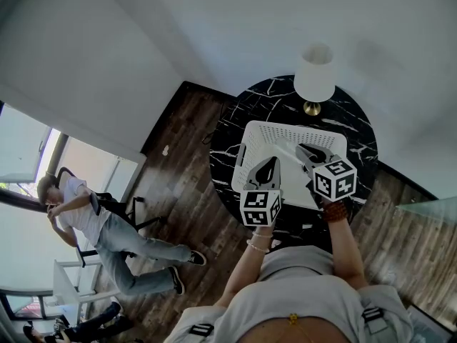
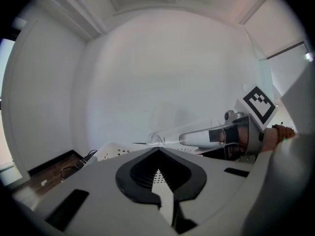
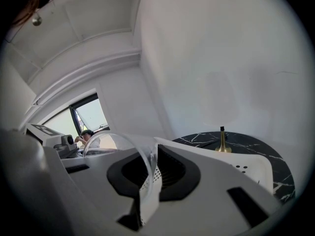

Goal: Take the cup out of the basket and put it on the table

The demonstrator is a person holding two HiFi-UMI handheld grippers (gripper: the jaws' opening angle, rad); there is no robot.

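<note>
A clear plastic cup [image 2: 197,137] lies on its side in the air above the white perforated basket [image 1: 285,131]. My right gripper [image 1: 308,152] is shut on the cup's wall. In the right gripper view the cup's rim [image 3: 123,146] curves out leftward from between the jaws [image 3: 150,154]. In the head view the cup is too faint to make out. My left gripper [image 1: 269,166] hovers over the basket's near left part, close beside the right one. Its jaws [image 2: 157,154] are together and hold nothing. The basket stands on a round black marble table [image 1: 243,116].
A lamp with a white shade [image 1: 314,73] and a brass stem [image 3: 222,141] stands on the table behind the basket. Bare marble shows left and right of the basket. On the wooden floor at left a person [image 1: 93,220] sits on a chair by a window.
</note>
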